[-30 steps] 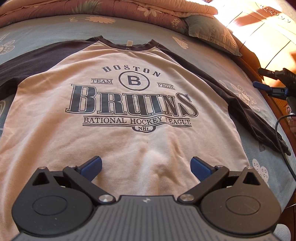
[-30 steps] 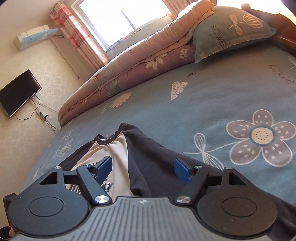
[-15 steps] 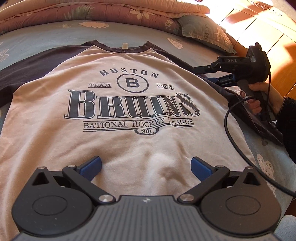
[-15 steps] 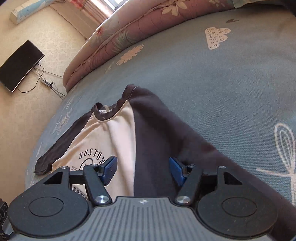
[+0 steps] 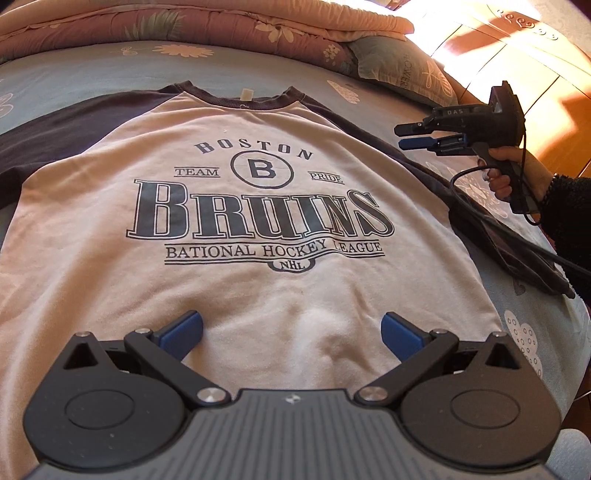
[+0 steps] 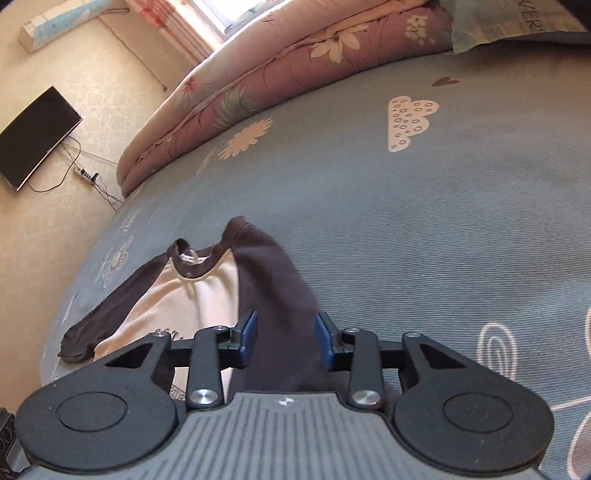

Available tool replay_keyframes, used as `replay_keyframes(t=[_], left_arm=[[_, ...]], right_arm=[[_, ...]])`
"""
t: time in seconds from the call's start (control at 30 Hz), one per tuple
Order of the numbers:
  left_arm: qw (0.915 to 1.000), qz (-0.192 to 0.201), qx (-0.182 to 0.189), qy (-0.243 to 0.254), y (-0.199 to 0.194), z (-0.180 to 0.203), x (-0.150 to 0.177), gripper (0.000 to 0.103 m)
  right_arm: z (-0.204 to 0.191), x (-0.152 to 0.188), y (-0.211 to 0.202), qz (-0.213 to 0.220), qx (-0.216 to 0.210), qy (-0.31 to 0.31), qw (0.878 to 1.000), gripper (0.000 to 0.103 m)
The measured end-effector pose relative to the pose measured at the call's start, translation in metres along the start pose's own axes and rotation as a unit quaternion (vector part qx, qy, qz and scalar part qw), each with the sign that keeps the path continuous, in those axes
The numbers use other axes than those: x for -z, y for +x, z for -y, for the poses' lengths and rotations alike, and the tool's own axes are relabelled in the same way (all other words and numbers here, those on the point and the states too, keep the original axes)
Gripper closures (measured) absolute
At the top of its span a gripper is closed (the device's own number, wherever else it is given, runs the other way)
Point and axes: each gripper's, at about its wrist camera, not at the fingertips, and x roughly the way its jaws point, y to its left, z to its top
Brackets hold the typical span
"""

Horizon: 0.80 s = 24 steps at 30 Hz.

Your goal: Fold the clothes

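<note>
A cream shirt with dark sleeves and a "Boston Bruins" print lies flat, face up, on the blue bed sheet. My left gripper hovers open over the shirt's lower middle, nothing between its fingers. My right gripper sits over the dark right sleeve near the shoulder. Its jaws are closing with the sleeve between the blue pads, which do not visibly press on it. The left wrist view shows the right gripper in a person's hand at the right.
A folded floral quilt and a pillow lie along the far edge of the bed. A black cable trails from the right gripper across the sleeve. Wooden panelling stands at the right. A TV hangs on the wall.
The right gripper has moved in over the right sleeve, come lower, and its jaws have narrowed around it. The left gripper has stayed over the hem, still open.
</note>
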Motion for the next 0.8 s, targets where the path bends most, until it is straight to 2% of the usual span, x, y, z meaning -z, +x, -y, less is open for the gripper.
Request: replay_keyframes(t=[0.1, 0.3, 0.5, 0.63, 0.7, 0.77, 0.8], left_arm=[[1.0, 0.002, 0.001, 0.004, 0.001, 0.0, 0.0, 0.001], [0.9999, 0.009, 0.002, 0.007, 0.001, -0.001, 0.001, 0.001], [0.9997, 0.009, -0.006, 0.021, 0.003, 0.003, 0.001, 0.001], [0.9995, 0.017, -0.003, 0.026, 0.003, 0.002, 0.002, 0.001], [0.9994, 0.02, -0.006, 0.029, 0.004, 0.003, 0.003, 0.001], [0.999, 0.021, -0.013, 0.037, 0.005, 0.006, 0.003, 0.001], [0.9989, 0.02, -0.015, 0.04, 0.006, 0.007, 0.003, 0.001]], right_arm=[[0.023, 0.002, 0.012, -0.024, 0.004, 0.014, 1.0, 0.065], [0.055, 0.001, 0.021, -0.037, -0.086, 0.052, 0.994, 0.068], [0.057, -0.006, 0.047, -0.04, -0.136, 0.06, 0.988, 0.079], [0.055, 0.008, 0.033, -0.061, -0.146, 0.04, 0.987, 0.082], [0.059, 0.015, 0.025, -0.069, -0.147, 0.038, 0.986, 0.088], [0.057, 0.017, 0.023, -0.061, -0.133, 0.032, 0.989, 0.1], [0.055, 0.018, 0.022, -0.056, -0.124, 0.028, 0.99, 0.1]])
